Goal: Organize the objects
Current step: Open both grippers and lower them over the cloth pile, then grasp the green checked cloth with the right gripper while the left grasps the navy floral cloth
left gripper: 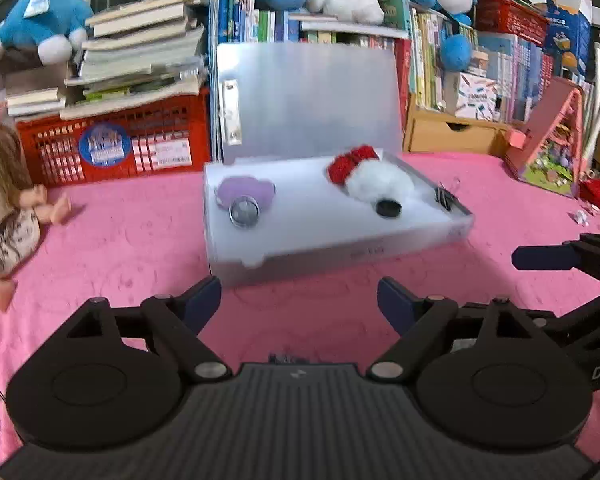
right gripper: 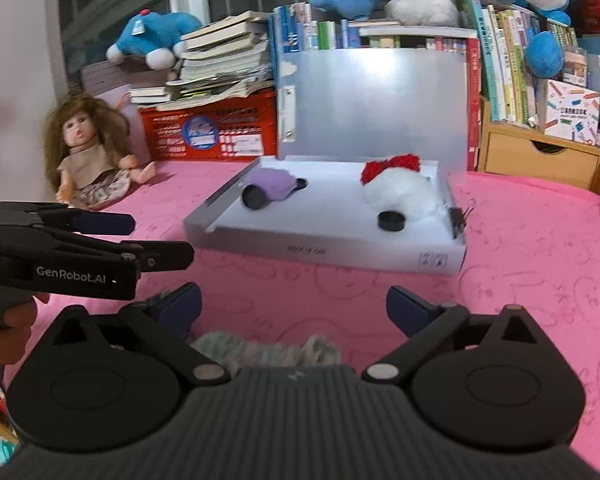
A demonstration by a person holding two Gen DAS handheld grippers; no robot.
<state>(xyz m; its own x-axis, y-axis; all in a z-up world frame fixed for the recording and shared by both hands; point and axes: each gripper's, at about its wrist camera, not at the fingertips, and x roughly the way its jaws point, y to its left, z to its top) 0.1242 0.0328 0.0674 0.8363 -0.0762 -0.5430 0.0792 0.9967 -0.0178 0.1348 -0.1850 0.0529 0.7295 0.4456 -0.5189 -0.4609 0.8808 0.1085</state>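
A white open box (left gripper: 340,240) (right gripper: 320,246) lies on the pink cloth with its lid standing up behind it. In it lie a purple plush (left gripper: 244,192) (right gripper: 274,182) with a round metal-rimmed piece (left gripper: 244,211), a white plush with a red bow (left gripper: 374,178) (right gripper: 404,190), a black disc (left gripper: 388,208) (right gripper: 391,221) and black binder clips (left gripper: 446,198) (right gripper: 456,218). My left gripper (left gripper: 300,300) is open and empty in front of the box. My right gripper (right gripper: 294,306) is open; a grey-green furry thing (right gripper: 260,350) lies under it.
A doll (right gripper: 88,160) sits at the left. A red crate (left gripper: 112,148) with stacked books, a bookshelf and plush toys line the back. A pink toy house (left gripper: 548,140) stands at the right. Each gripper shows at the edge of the other's view.
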